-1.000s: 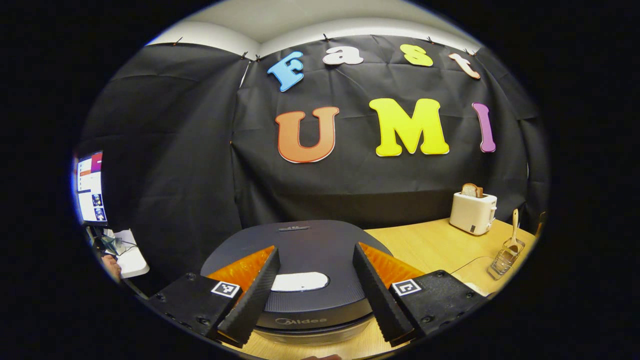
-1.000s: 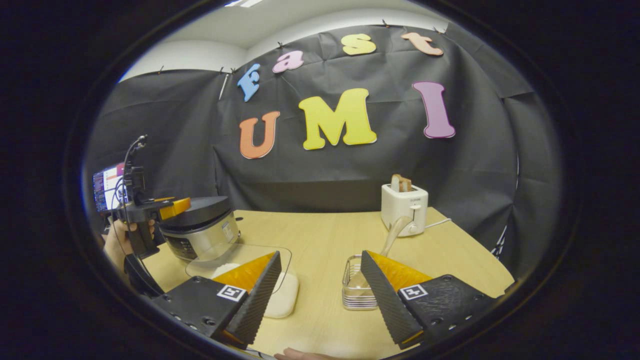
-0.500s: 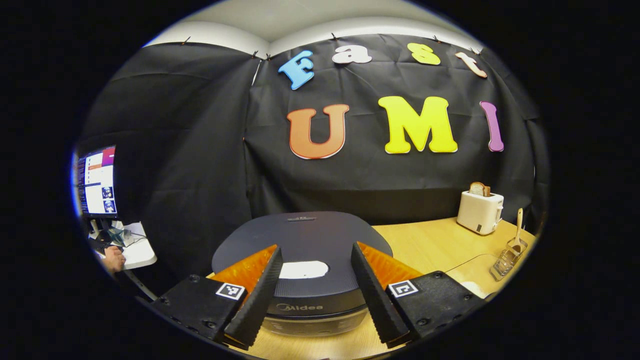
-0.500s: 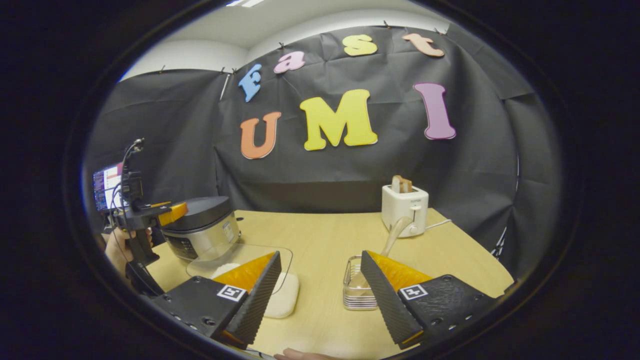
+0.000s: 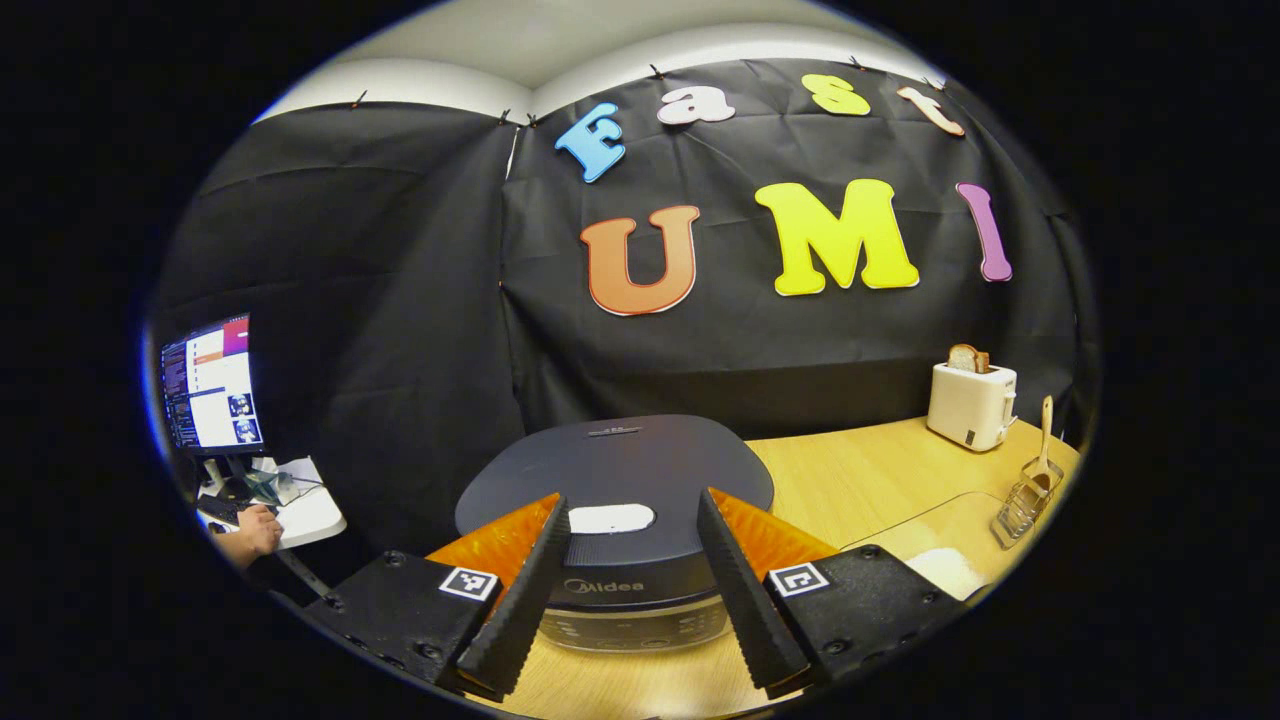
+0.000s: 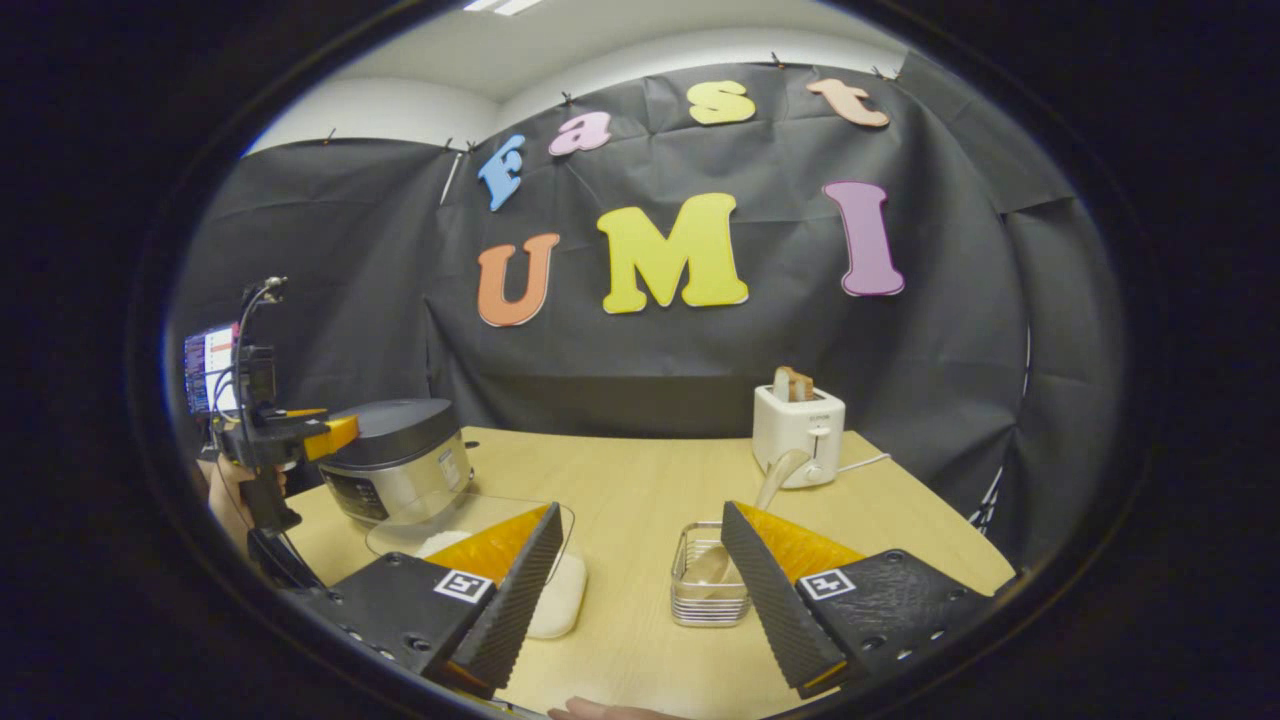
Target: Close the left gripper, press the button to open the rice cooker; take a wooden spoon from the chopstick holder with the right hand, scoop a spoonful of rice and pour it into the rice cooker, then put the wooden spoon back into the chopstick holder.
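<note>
— Looking past the rice cooker (image 6: 395, 470), where is the wooden spoon (image 6: 775, 478)?

— Right of it, upright in the chopstick holder (image 6: 708, 590). Probably light and stiff; take its handle. Right gripper (image 6: 640, 590) and left gripper (image 5: 630, 590) fingers are spread.

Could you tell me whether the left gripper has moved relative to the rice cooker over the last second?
Yes. The left gripper has backed away from the rice cooker, which looks smaller, its front panel now exposed; jaws remain open.

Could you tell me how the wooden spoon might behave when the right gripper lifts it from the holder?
The wooden spoon looks stiff and light. It leans loosely in the wire chopstick holder, so it may pivot once gripped.
</note>
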The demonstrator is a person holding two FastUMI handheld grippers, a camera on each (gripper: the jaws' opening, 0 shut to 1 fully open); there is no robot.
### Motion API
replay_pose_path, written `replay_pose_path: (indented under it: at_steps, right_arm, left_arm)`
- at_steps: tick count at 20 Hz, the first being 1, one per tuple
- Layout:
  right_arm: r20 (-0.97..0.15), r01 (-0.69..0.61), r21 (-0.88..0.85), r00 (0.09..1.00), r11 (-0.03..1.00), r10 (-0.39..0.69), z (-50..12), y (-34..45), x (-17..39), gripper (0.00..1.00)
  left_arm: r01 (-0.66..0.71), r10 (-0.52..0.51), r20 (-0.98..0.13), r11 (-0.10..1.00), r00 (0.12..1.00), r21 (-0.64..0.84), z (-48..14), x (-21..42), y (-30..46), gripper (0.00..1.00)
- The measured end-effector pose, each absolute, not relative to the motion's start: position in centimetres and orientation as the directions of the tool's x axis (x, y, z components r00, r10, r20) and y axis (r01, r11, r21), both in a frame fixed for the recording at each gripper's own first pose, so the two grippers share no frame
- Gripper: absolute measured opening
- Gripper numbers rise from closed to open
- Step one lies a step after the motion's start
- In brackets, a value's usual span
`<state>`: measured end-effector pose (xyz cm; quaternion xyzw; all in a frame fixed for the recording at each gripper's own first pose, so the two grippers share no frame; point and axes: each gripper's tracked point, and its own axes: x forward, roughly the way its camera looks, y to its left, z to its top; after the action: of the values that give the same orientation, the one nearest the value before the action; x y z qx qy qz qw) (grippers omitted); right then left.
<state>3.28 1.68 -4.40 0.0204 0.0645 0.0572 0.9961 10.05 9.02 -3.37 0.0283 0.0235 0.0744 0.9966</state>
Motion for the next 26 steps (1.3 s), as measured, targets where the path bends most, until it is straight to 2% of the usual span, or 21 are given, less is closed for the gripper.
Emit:
replay_pose_path:
  at_steps: [1, 2, 3, 5, 8, 9, 10, 11, 15, 16, 18, 19, 20, 24, 26]
  right_arm:
    - [-0.128, -0.107, 0.052, 0.985, 0.993, 0.113, -4.4, 1.4, 3.4, 0.92]
    - [-0.129, -0.103, 0.056, 0.986, 0.993, 0.109, -4.3, 1.2, 3.4, 0.95]
    - [-0.129, -0.099, 0.061, 0.986, 0.993, 0.107, -4.3, 1.0, 3.5, 0.92]
    - [-0.124, -0.095, 0.064, 0.987, 0.993, 0.103, -4.0, 0.8, 3.3, 0.92]
    - [-0.104, -0.089, 0.060, 0.990, 0.994, 0.095, -3.0, 0.4, 2.8, 0.92]
    - [-0.095, -0.083, 0.058, 0.992, 0.995, 0.089, -2.7, 0.2, 2.4, 0.92]
    - [-0.082, -0.076, 0.055, 0.993, 0.996, 0.080, -2.2, -0.1, 2.1, 0.92]
    - [-0.073, -0.062, 0.050, 0.995, 0.997, 0.066, -1.9, -0.4, 1.8, 0.95]
    - [-0.072, -0.006, 0.037, 0.997, 0.999, 0.009, -1.1, -1.1, 0.7, 0.95]
    - [-0.067, -0.010, 0.041, 0.998, 0.999, 0.013, -0.7, -0.9, 0.2, 0.92]
    - [-0.054, -0.017, 0.040, 0.998, 0.999, 0.019, 0.1, -0.4, -0.6, 0.95]
    - [-0.050, -0.017, 0.033, 0.999, 0.999, 0.019, 0.2, -0.2, -1.0, 0.92]
    - [-0.047, -0.019, 0.022, 0.999, 1.000, 0.020, 0.3, 0.0, -1.4, 0.95]
    - [-0.030, -0.030, -0.004, 0.999, 1.000, 0.030, 0.7, 0.9, -3.0, 0.95]
    - [-0.023, -0.038, -0.009, 0.999, 0.999, 0.038, 0.9, 1.0, -3.3, 0.92]
  left_arm:
    - [-0.144, 0.147, -0.045, 0.988, 0.988, 0.056, -3.2, 9.5, 8.5, 0.83]
    - [-0.131, 0.133, -0.034, 0.990, 0.991, 0.048, -2.7, 8.9, 7.6, 0.83]
    - [-0.123, 0.124, -0.021, 0.991, 0.992, 0.045, -1.5, 8.0, 7.1, 0.83]
    - [-0.127, 0.127, 0.004, 0.990, 0.992, 0.063, -0.6, 7.0, 6.2, 0.83]
    - [-0.078, 0.079, -0.018, 0.995, 0.997, 0.062, -0.6, 5.7, 3.8, 0.83]
    - [-0.048, 0.050, -0.025, 0.997, 0.998, 0.063, -0.7, 5.2, 2.9, 0.88]
    - [-0.024, 0.026, -0.035, 0.998, 0.999, 0.066, -0.9, 4.6, 2.0, 0.83]
    - [-0.009, 0.012, -0.047, 0.997, 0.999, 0.076, -1.2, 4.1, 1.5, 0.83]
    - [0.006, -0.002, -0.032, 0.992, 0.999, 0.129, -1.0, 1.8, 0.1, 0.84]
    - [0.013, -0.010, -0.025, 0.992, 1.000, 0.128, -1.0, 1.2, -0.3, 0.84]
    - [0.031, -0.030, -0.014, 0.993, 0.999, 0.111, -0.9, 0.1, -1.0, 0.84]
    - [0.030, -0.030, -0.008, 0.994, 1.000, 0.108, -0.9, -0.5, -1.1, 0.84]
    - [0.027, -0.027, -0.003, 0.994, 1.000, 0.107, -0.9, -0.9, -1.0, 0.84]
    - [0.037, -0.041, 0.030, 0.994, 0.999, 0.106, -0.2, -1.7, -1.3, 0.84]
    - [0.036, -0.042, 0.049, 0.994, 0.998, 0.103, 0.1, -1.9, -1.0, 0.84]
